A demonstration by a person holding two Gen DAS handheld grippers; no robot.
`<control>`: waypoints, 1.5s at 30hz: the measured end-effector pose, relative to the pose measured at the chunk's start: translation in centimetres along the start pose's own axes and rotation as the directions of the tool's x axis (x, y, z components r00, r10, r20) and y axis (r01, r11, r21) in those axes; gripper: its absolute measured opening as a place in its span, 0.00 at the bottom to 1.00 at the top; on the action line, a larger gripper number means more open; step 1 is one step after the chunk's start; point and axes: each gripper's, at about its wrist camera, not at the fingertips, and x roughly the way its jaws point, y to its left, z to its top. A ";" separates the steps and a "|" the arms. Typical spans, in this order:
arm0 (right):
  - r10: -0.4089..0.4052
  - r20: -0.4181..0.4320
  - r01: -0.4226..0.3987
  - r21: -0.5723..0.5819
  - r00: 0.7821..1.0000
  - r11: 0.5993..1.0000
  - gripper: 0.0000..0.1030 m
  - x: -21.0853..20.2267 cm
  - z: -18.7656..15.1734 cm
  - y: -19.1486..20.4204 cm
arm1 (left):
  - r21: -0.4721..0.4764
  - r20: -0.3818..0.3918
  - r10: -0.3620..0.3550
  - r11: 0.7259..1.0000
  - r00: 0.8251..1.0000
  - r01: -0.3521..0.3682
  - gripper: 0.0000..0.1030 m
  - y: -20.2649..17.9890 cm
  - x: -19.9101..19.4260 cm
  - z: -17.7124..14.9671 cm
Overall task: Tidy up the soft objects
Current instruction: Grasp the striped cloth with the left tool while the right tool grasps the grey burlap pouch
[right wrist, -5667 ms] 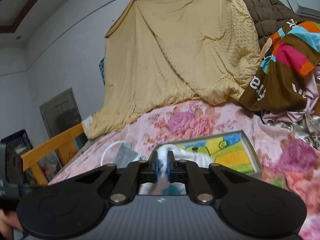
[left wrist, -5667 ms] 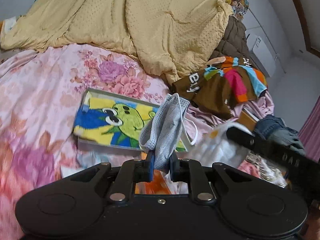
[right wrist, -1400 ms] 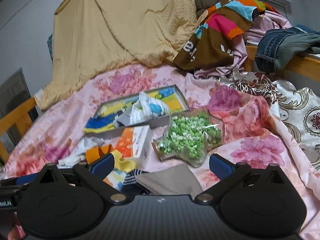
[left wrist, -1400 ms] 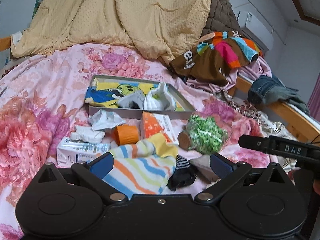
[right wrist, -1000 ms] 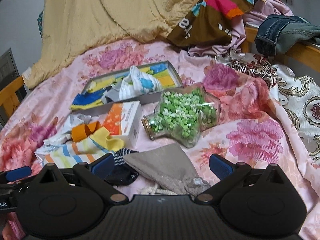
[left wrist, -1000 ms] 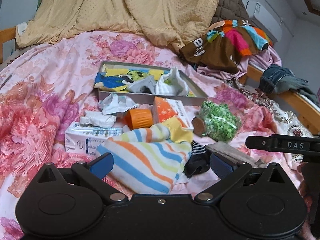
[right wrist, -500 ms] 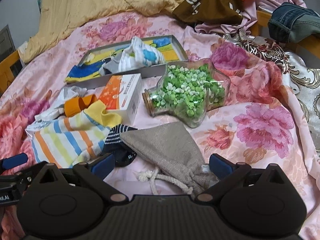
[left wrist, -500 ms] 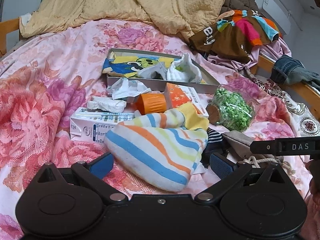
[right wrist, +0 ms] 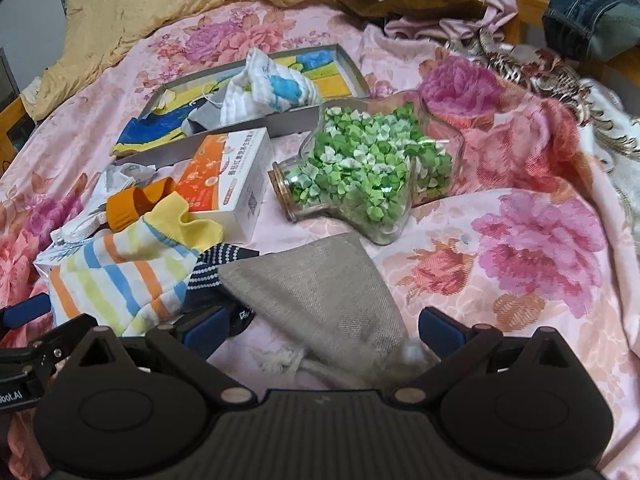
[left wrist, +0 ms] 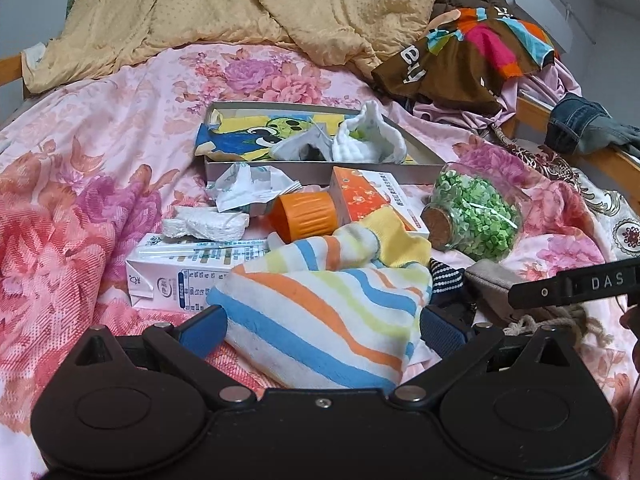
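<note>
A striped sock [left wrist: 320, 308] lies on the floral bed, between the open fingers of my left gripper [left wrist: 322, 326]; it also shows in the right wrist view [right wrist: 120, 276]. A grey drawstring pouch [right wrist: 320, 292] lies between the open fingers of my right gripper [right wrist: 322, 330]. A dark dotted sock [right wrist: 216, 264] sits between the two. The grey tray [left wrist: 420, 148] farther back holds a cartoon towel [left wrist: 248, 136], a grey mask [left wrist: 296, 148] and a white cloth [left wrist: 368, 140]. Neither gripper holds anything.
Among the soft things lie a star-shaped jar of green paper stars [right wrist: 368, 172], an orange-white box [right wrist: 232, 172], an orange cap [left wrist: 300, 216], a milk carton [left wrist: 180, 268] and crumpled paper [left wrist: 244, 188]. A yellow blanket [left wrist: 240, 12] and piled clothes [left wrist: 472, 52] are behind.
Both grippers have moved down and closer to the bed. The striped sock now lies between the left fingers and the grey pouch between the right fingers. Both stay open.
</note>
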 end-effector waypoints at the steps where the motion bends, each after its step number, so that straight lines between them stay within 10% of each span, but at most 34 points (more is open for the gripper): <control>1: 0.012 -0.015 -0.012 0.010 1.000 1.000 1.00 0.4 0.2 -0.2 | 0.003 -0.001 0.000 1.000 1.000 0.000 0.99 0.0 0.1 0.0; 26: 0.105 -0.137 -0.101 0.035 0.985 0.994 0.89 4.9 1.6 -1.3 | 0.008 -0.049 -0.099 0.995 0.994 0.099 0.91 -0.1 2.4 -0.7; 45: 0.073 -0.098 -0.083 -0.103 0.993 0.991 0.48 3.3 0.9 1.1 | 0.112 -0.066 -0.045 0.992 0.997 0.052 0.43 -1.4 2.3 -1.3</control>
